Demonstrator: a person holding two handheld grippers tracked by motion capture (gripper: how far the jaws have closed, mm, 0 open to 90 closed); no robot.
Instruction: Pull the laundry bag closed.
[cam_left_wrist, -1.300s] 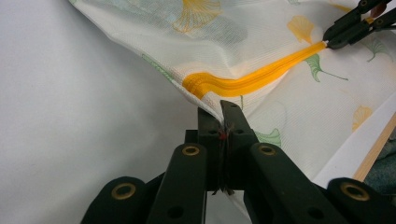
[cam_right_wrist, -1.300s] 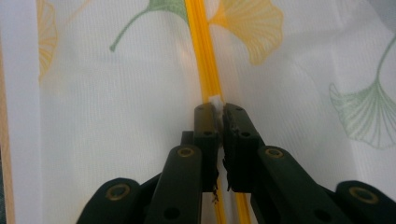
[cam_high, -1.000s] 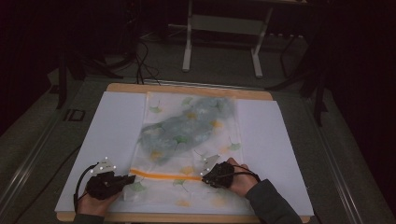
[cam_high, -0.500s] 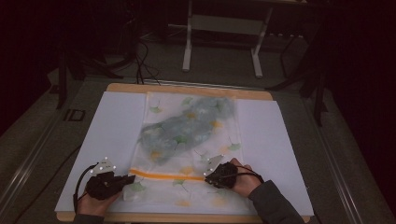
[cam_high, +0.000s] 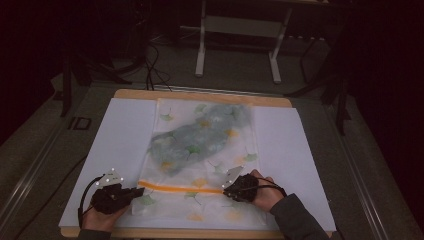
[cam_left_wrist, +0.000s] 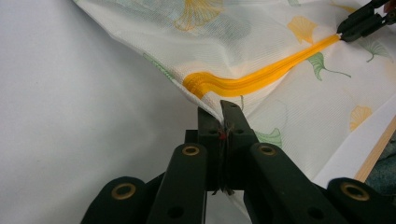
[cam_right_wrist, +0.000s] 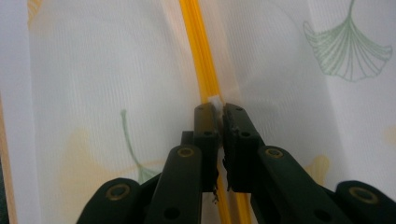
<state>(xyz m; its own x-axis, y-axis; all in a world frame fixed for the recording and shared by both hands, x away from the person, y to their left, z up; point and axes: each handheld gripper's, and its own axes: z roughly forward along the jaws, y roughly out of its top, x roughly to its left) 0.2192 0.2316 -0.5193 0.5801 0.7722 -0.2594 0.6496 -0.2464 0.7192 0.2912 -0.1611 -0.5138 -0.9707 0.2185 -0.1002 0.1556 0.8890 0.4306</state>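
Two hand-held grippers pinch a white mesh bag (cam_high: 200, 150) lying flat on the desk (cam_high: 125, 130). The left hand-held gripper (cam_left_wrist: 223, 109) is clamped on the bag's edge by the orange zipper (cam_left_wrist: 261, 77). The right hand-held gripper (cam_right_wrist: 218, 109) is clamped on the zipper's white pull (cam_right_wrist: 215, 100).

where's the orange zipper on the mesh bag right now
In the high view the orange zipper runs across the near end of the mesh bag, stretched between the left gripper and the right gripper.
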